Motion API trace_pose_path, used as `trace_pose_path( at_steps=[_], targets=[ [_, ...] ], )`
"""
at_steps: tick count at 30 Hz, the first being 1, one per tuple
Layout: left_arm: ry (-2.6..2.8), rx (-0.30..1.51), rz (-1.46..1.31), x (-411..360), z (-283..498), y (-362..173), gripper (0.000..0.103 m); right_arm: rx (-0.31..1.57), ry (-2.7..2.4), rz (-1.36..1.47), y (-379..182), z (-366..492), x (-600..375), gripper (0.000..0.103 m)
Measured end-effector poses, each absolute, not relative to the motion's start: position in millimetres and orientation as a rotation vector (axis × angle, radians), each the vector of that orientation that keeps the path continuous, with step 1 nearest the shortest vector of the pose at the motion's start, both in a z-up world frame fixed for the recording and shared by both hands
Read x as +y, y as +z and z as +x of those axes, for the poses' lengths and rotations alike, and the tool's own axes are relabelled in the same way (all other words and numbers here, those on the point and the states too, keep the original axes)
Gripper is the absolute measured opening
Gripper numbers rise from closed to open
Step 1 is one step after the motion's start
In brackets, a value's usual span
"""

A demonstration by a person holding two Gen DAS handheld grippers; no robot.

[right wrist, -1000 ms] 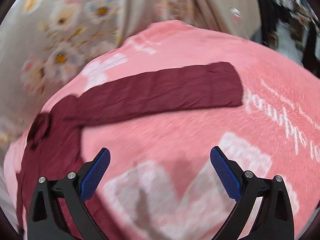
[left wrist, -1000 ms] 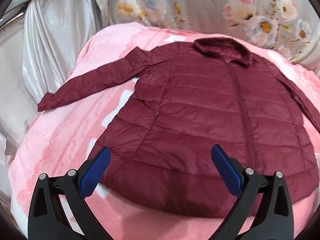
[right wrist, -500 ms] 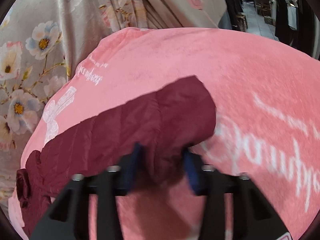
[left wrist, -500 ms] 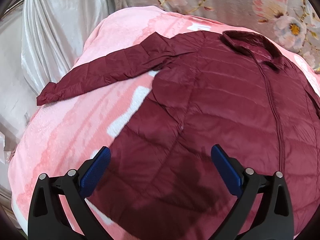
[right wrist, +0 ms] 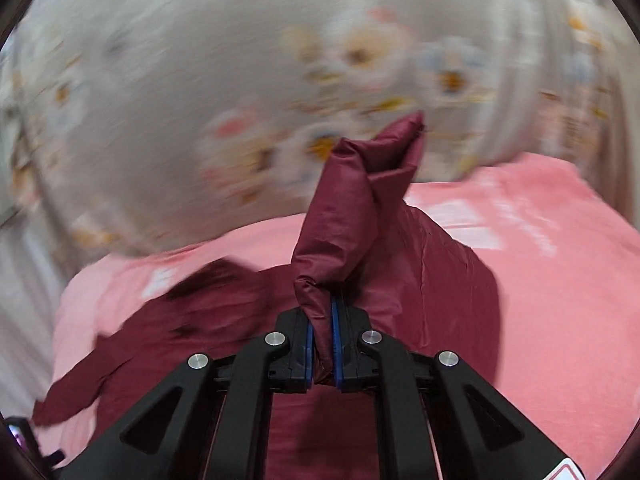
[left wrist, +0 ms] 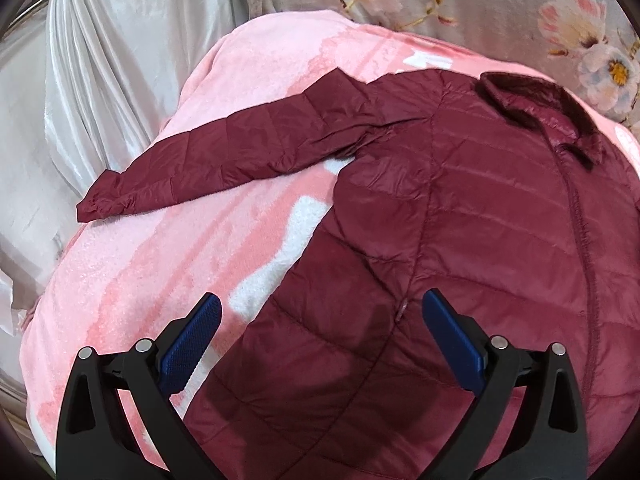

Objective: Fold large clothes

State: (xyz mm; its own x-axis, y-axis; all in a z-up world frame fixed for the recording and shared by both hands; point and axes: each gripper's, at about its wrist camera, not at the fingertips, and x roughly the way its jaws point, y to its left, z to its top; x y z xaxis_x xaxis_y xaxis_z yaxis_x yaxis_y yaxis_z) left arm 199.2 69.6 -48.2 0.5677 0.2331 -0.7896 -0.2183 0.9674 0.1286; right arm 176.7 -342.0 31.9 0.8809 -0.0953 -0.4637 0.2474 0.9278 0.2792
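Observation:
A dark red quilted jacket (left wrist: 460, 240) lies front up on a pink blanket (left wrist: 140, 280). Its left sleeve (left wrist: 240, 148) stretches flat toward the blanket's left edge, and its collar (left wrist: 536, 108) is at the far right. My left gripper (left wrist: 320, 332) is open and empty, hovering over the jacket's lower left side. My right gripper (right wrist: 322, 340) is shut on the jacket's right sleeve (right wrist: 352, 208), whose cuff end stands up above the jaws. The rest of the jacket (right wrist: 200, 320) lies below and to the left in the right wrist view.
A floral grey curtain (left wrist: 480, 4) hangs behind the blanket. Shiny silver cloth (left wrist: 100, 60) drapes at the left. The pink blanket (right wrist: 560, 280) extends to the right of the held sleeve. The right wrist view is motion blurred.
My right gripper closed on the right sleeve's end and lifted it, swinging toward the jacket body. My left gripper moved forward and left over the jacket, staying open.

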Motion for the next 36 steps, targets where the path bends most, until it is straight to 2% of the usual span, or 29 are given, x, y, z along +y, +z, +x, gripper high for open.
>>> trace_pose_path(
  at_steps=[8,11,13,15,18,23,29,30,31,32,33,34,35,36],
  targets=[
    [0.272,0.979,-0.018,94,194,-66,0.098,0.66,0.138,0.193,-19,263,-174,0.007],
    [0.249,0.984,-0.053,100,195,-68,0.098,0.743,0.211,0.127,-49,273,-128,0.013],
    [0.211,0.988,-0.1,105,197,-66,0.098,0.795,0.267,0.098,-67,274,-105,0.022],
    [0.161,0.99,-0.145,107,201,-62,0.098,0.799,0.305,0.095,-67,268,-95,0.044],
    [0.081,0.987,-0.229,105,212,-53,0.098,0.684,0.319,0.131,-42,242,-108,0.059],
    [-0.063,1.027,-0.382,86,248,-45,0.098,0.619,0.15,0.265,-21,214,-190,0.061],
    [-0.153,1.104,-0.521,54,304,-60,0.097,0.675,-0.105,0.497,-55,189,-316,0.061],
    [-0.162,1.125,-0.534,49,310,-65,0.091,0.684,-0.132,0.546,-66,184,-335,0.061],
    [-0.169,1.141,-0.543,45,313,-68,0.072,0.696,-0.152,0.588,-76,181,-350,0.061],
    [-0.184,1.164,-0.544,40,319,-72,0.049,0.707,-0.164,0.615,-84,179,-358,0.061],
    [-0.192,1.172,-0.534,37,323,-72,0.038,0.721,-0.171,0.654,-94,178,-369,0.062],
    [-0.192,1.17,-0.517,35,326,-70,0.018,0.733,-0.166,0.694,-105,178,-380,0.062],
    [-0.185,1.156,-0.497,34,329,-65,0.011,0.743,-0.16,0.728,-113,179,-387,0.06],
    [-0.185,1.14,-0.489,35,331,-60,0.009,0.751,-0.145,0.771,-121,182,-393,0.058]
  ],
)
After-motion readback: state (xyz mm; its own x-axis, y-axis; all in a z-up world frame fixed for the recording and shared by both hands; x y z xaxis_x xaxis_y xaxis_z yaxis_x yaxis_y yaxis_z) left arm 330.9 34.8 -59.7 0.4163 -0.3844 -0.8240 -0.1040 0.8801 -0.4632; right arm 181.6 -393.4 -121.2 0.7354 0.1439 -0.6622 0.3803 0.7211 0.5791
